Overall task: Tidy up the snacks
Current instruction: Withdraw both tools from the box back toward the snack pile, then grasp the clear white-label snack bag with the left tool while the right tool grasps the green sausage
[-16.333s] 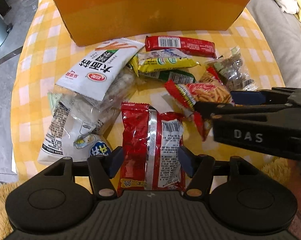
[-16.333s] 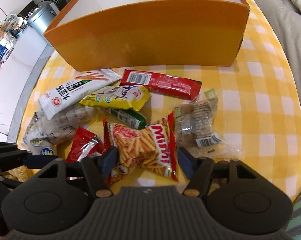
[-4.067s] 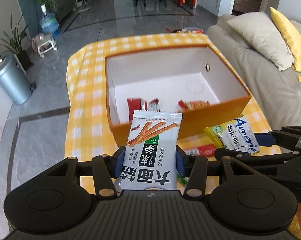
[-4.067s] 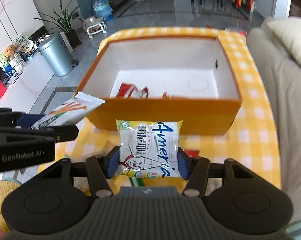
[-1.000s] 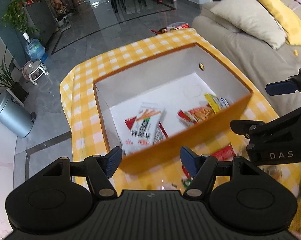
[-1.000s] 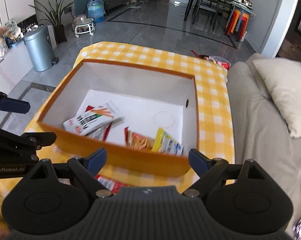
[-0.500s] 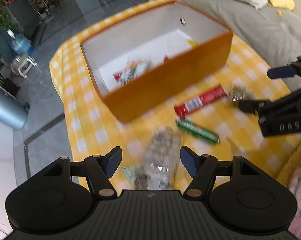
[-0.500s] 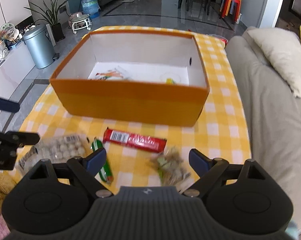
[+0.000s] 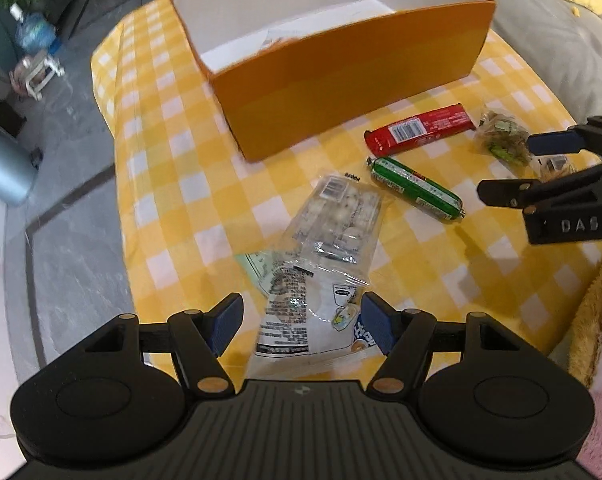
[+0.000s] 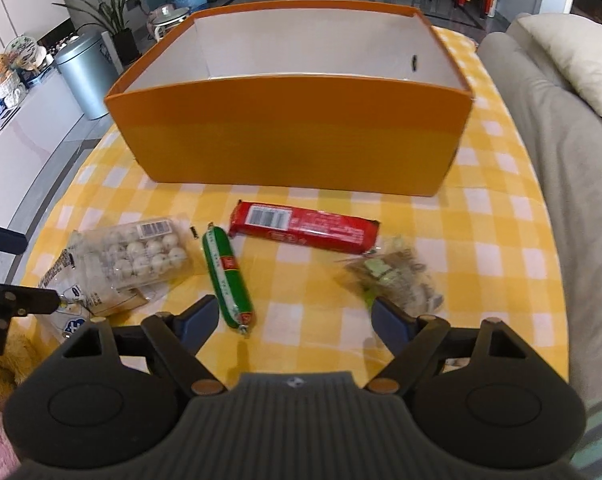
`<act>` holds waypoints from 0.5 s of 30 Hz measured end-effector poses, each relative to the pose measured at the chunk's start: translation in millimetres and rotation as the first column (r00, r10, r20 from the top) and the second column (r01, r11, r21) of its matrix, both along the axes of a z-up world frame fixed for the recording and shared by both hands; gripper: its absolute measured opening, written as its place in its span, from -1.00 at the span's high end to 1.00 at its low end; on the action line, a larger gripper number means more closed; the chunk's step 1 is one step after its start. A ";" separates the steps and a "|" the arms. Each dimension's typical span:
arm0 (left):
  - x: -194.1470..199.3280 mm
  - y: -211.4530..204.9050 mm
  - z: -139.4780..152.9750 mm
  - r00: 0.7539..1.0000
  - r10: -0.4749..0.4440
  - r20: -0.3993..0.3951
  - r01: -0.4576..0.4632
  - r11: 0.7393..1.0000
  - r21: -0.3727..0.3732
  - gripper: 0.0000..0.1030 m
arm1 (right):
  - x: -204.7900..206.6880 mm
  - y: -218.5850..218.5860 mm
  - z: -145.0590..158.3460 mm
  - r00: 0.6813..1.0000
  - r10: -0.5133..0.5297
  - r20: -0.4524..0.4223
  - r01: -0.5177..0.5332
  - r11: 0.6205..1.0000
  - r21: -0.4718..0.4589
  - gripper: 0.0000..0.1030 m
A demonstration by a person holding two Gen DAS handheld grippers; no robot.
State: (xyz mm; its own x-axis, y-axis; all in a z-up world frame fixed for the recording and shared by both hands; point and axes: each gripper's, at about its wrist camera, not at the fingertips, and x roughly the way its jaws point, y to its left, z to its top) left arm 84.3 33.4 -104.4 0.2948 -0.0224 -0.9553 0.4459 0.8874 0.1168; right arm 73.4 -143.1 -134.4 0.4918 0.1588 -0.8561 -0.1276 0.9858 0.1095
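Note:
An orange box [image 9: 341,80] [image 10: 293,140] stands at the back of the yellow checked table [image 9: 173,208]. In front lie a red bar [image 9: 419,130] [image 10: 305,228], a green sausage stick [image 9: 417,188] [image 10: 229,276], a clear bag of white balls [image 9: 337,216] [image 10: 141,256], a white printed bag [image 9: 313,320] under its near end, and a clear bag of brown-green bits [image 9: 501,140] [image 10: 393,280]. My left gripper [image 9: 303,326] is open, low over the white bag. My right gripper [image 10: 291,316] is open, with the green stick by its left finger and the brown-green bag by its right one.
A grey sofa [image 10: 573,160] with pillows runs along the table's right side. A metal bin [image 10: 87,76] and a white cabinet stand on the floor to the left. A yellow fluffy sleeve [image 9: 597,320] shows at the near right.
Both grippers have come down and back from above the box toward the snacks lying on the table. Both stay open and empty.

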 end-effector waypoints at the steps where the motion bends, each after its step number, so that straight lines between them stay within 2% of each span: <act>1: 1.1 0.5 -2.6 1.000 0.008 -0.012 -0.008 1.000 -0.008 -0.55 | 1.1 3.0 -0.9 1.000 0.010 0.003 -0.010 1.000 0.001 -0.48; 8: 10.7 -2.3 -20.0 0.998 0.043 -0.052 -0.042 0.999 0.016 -0.55 | 8.7 24.8 -10.9 0.995 0.101 0.006 -0.101 0.995 -0.003 -0.19; 15: 17.4 -3.1 -34.0 0.993 0.063 -0.101 -0.061 0.998 0.024 -0.59 | 21.8 35.7 -26.7 0.991 0.134 -0.026 -0.134 0.991 0.006 0.02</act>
State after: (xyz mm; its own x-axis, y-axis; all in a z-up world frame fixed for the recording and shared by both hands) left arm 101.7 30.3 -138.4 0.1963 0.0132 -0.9805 0.4004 0.9117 0.0924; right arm 95.3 -107.4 -161.0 0.4429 0.2250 -0.8679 -0.2551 0.9596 0.1186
